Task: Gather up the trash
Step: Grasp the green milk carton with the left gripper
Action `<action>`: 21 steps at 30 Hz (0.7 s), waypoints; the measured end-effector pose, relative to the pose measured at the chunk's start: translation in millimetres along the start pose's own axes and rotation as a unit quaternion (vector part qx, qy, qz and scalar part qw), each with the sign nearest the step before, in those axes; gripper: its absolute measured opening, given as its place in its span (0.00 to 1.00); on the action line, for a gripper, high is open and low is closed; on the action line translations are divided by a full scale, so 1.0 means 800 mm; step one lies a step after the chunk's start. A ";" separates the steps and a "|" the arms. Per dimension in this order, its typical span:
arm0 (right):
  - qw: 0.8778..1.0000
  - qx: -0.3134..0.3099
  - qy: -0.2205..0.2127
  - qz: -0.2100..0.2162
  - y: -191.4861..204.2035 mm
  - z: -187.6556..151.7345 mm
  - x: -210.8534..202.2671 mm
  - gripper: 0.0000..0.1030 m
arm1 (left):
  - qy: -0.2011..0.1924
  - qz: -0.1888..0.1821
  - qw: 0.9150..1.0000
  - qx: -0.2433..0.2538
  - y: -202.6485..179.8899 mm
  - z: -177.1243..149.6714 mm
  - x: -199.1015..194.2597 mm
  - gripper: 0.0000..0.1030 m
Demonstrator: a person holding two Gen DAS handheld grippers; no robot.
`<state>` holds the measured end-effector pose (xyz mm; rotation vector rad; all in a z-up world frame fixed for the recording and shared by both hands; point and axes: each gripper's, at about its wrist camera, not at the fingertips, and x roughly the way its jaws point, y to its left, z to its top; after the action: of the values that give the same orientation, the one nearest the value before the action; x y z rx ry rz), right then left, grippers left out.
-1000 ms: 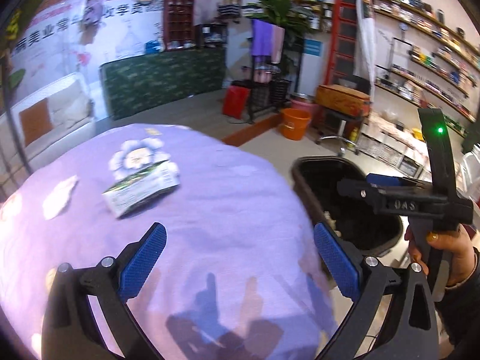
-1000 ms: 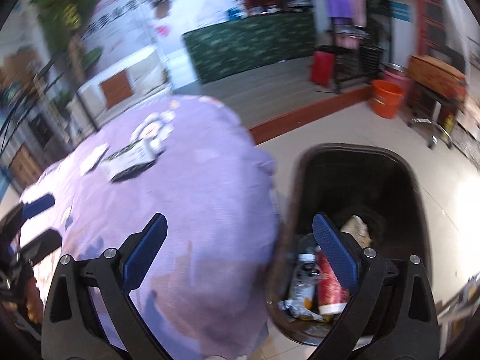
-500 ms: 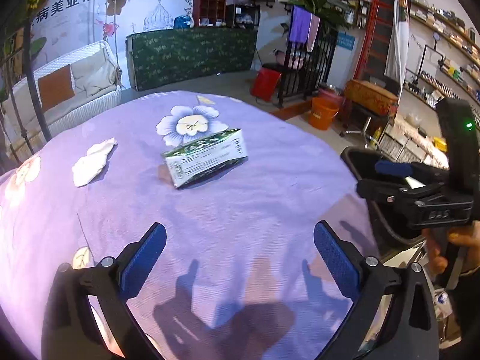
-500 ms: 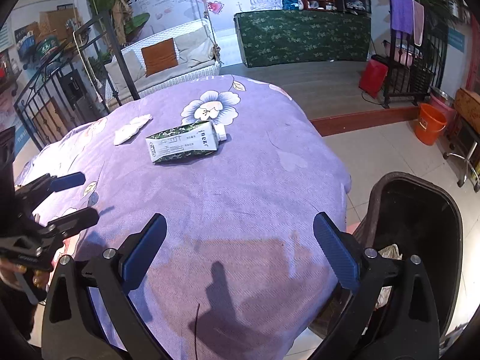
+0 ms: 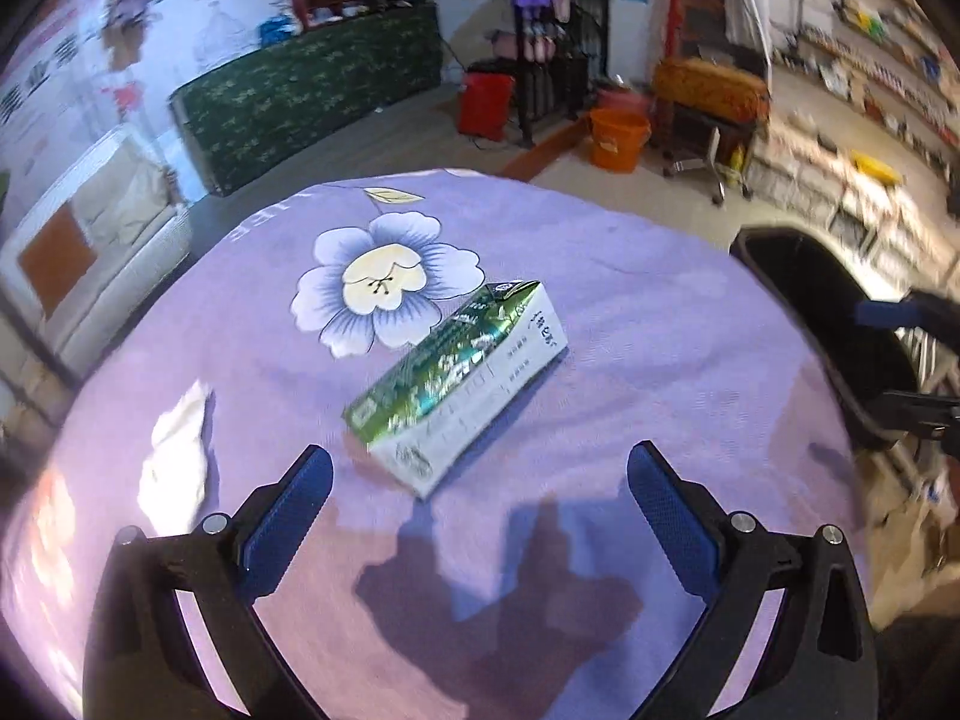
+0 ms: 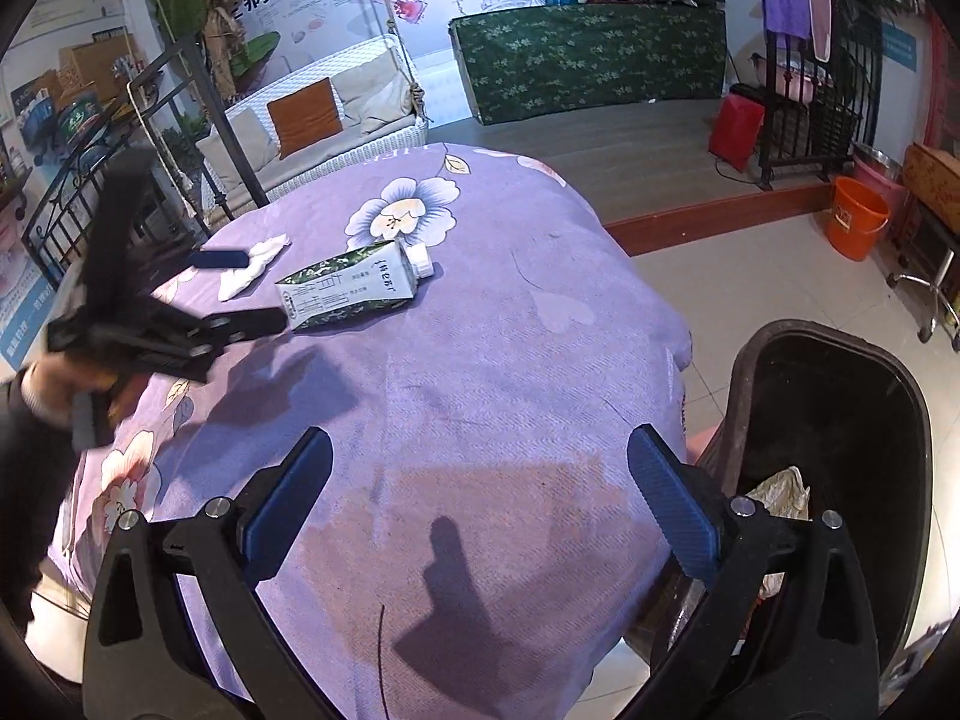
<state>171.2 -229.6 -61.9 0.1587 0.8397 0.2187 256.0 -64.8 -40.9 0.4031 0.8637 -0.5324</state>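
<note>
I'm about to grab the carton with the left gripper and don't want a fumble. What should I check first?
1. Left gripper open and empty: ok.
2. Carton in front of its fingertips, lying flat on the table: ok.
3. Carton angled across the jaws rather than square: not ok, rotate first.
4. Tissue clear of the carton: ok.
5. Bin open with room: ok.
6. Right gripper open, out of the way: ok.
</note>
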 end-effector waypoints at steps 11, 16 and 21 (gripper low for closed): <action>1.000 0.025 0.014 0.009 -0.011 -0.004 0.014 0.95 | 0.117 0.002 0.988 0.102 -0.010 0.045 0.096 0.86; 0.999 0.038 0.017 0.013 -0.017 -0.006 0.015 0.95 | 0.140 -0.023 0.987 0.072 0.002 0.046 0.115 0.77; 0.999 0.042 0.018 0.014 -0.017 -0.005 0.017 0.94 | 0.119 -0.007 0.991 0.063 0.000 0.029 0.096 0.64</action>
<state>178.8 -239.3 -77.5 0.2458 0.8844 0.2124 311.0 -98.2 -88.2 0.5850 1.0666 -0.5614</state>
